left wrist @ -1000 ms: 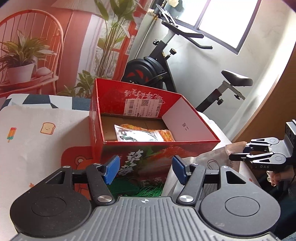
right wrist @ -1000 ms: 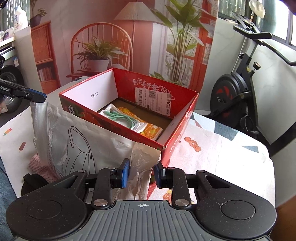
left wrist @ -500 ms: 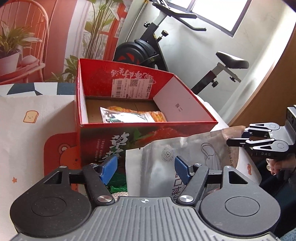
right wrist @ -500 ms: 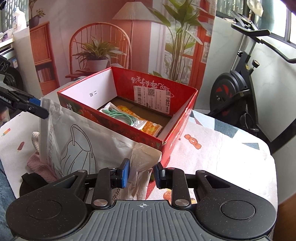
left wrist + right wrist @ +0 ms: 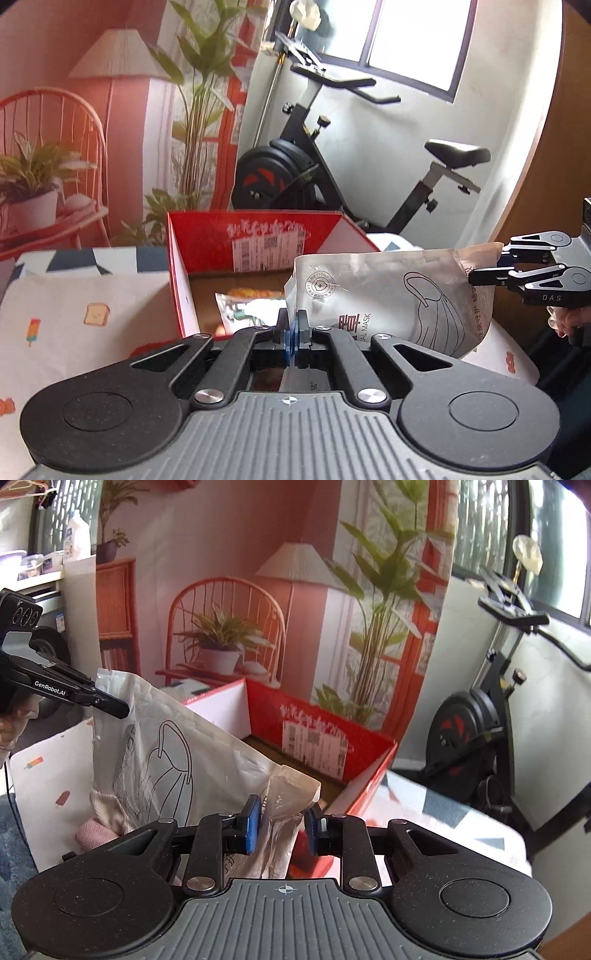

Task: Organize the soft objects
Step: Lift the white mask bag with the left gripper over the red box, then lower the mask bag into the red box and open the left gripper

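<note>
A silvery mask bag [image 5: 399, 295] with a mask drawing hangs in the air between my two grippers, above the near edge of the red cardboard box [image 5: 258, 236]. My left gripper [image 5: 293, 336] is shut on one corner of the bag. My right gripper [image 5: 282, 825] is shut on the opposite crumpled corner of the bag [image 5: 177, 753]; the bag fills its jaws. The right gripper also shows in the left wrist view [image 5: 491, 271]. The box [image 5: 325, 734] holds a clear packet with green cord [image 5: 247, 306] and an orange snack packet.
A pink knitted item [image 5: 96, 830] lies on the patterned tablecloth [image 5: 88, 295] under the bag. An exercise bike [image 5: 332, 162] stands behind the table. A printed backdrop with chair, lamp and plants stands behind the box.
My left gripper has closed on the bag's corner. Both grippers have lifted the bag up off the table to above the box's near edge.
</note>
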The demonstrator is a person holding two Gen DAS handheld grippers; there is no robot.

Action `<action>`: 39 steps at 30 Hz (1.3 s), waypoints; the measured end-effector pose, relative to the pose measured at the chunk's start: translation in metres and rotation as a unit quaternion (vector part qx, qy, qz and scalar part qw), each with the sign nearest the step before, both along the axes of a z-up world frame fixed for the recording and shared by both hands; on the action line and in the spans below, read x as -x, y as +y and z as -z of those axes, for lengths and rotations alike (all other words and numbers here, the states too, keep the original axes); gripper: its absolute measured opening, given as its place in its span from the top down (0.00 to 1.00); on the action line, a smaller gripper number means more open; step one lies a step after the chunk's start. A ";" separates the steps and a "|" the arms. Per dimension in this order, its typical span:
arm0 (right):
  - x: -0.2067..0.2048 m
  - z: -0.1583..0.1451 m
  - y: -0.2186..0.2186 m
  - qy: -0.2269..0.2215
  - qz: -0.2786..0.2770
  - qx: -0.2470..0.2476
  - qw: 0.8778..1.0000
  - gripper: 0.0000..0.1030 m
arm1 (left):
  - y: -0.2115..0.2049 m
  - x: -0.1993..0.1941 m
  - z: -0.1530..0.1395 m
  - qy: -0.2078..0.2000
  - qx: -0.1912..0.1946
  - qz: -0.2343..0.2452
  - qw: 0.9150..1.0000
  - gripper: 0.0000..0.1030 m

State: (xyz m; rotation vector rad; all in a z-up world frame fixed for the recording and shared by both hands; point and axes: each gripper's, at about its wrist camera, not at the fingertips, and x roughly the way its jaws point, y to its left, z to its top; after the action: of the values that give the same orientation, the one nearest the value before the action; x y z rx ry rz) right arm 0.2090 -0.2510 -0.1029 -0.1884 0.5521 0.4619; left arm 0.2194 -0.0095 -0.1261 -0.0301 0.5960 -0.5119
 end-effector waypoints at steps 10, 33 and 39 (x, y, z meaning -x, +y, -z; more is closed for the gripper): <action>-0.056 -0.032 0.016 -0.121 0.020 0.057 0.991 0.79 | -0.026 -0.062 -0.038 -0.071 -0.008 -0.081 0.994 0.97; -0.213 0.066 0.044 -0.107 0.022 0.122 0.986 0.81 | 0.004 -0.201 0.026 0.030 0.003 -0.124 0.992 0.96; -0.225 0.082 0.047 -0.065 0.017 0.135 0.989 0.82 | -0.006 -0.205 0.038 0.044 -0.044 -0.103 0.993 0.96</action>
State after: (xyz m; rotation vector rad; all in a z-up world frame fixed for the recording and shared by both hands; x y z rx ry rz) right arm 0.4335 -0.2035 -0.1850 -0.4638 0.4874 0.3378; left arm 0.4240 -0.0156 -0.1643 -0.0299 0.6921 -0.2844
